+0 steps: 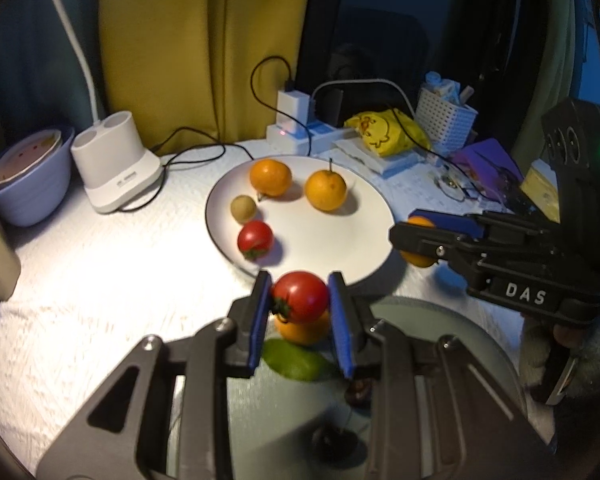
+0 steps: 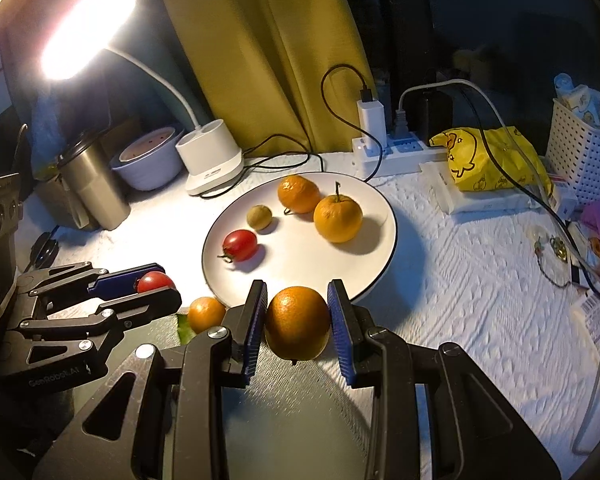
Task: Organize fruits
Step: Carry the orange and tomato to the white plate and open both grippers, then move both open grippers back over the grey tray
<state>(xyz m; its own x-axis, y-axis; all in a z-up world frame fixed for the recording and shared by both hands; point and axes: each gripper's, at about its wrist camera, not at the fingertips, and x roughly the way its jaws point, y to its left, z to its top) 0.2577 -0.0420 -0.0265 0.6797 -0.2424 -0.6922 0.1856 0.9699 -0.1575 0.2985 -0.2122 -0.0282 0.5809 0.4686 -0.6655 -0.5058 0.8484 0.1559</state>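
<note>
Both tongs hold fruit near the white plate (image 2: 384, 216).
Left tongs (image 1: 300, 300) clamp a tomato (image 1: 300, 297); right tongs (image 2: 298, 322) clamp an orange (image 2: 297, 322), both just short of the plate's near rim.

**Both grippers clamped, side by side**

The left gripper (image 1: 300, 300) reaches forward with its blue-padded fingers (image 1: 342, 320) upright and pressed in on a red tomato (image 1: 300, 297) caught between them. Just beside it, the right gripper (image 2: 298, 322) points the same way, its pads closed against an orange (image 2: 297, 323). Seen from the left wrist, a hand (image 1: 568, 344) in a fuzzy sleeve grasps the right gripper's handle.
</note>
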